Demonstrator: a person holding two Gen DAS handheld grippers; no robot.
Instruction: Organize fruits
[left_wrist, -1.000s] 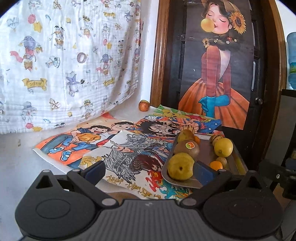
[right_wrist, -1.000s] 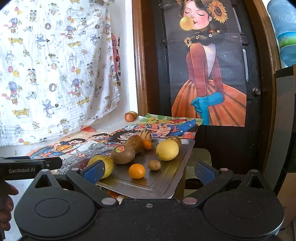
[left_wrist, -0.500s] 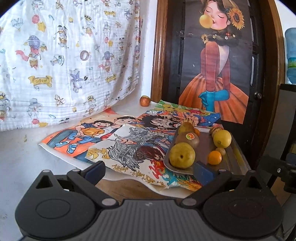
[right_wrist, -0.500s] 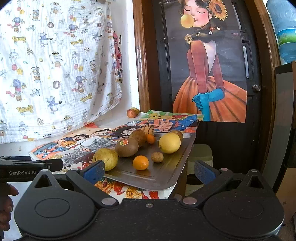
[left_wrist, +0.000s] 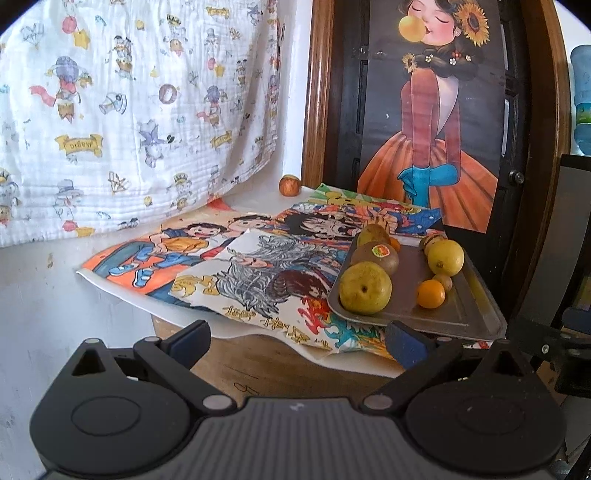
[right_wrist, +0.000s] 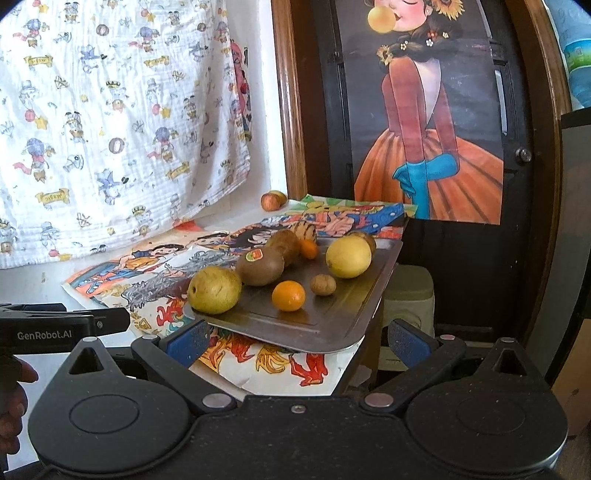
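Observation:
A metal tray (left_wrist: 465, 314) (right_wrist: 343, 317) at the table's right edge holds several fruits: a yellow-green pear (left_wrist: 365, 288) (right_wrist: 214, 290), a stickered kiwi (left_wrist: 375, 256) (right_wrist: 259, 266), a small orange (left_wrist: 430, 294) (right_wrist: 288, 295), a lemon (left_wrist: 445, 257) (right_wrist: 348, 256) and a walnut (right_wrist: 323, 284). A lone apple (left_wrist: 289, 184) (right_wrist: 270, 201) sits at the back by the wall. My left gripper (left_wrist: 297, 341) is open and empty, short of the tray. My right gripper (right_wrist: 297, 338) is open and empty at the tray's near edge.
Colourful cartoon posters (left_wrist: 221, 258) cover the wooden table (left_wrist: 258, 365). A patterned cloth (left_wrist: 129, 110) hangs at the back left. A dark door with a girl poster (left_wrist: 432, 129) stands behind. A pale stool (right_wrist: 410, 291) sits beyond the table's right edge.
Both grippers have pulled back and up from the tray, so more of the table's front edge shows. The fruits have not moved.

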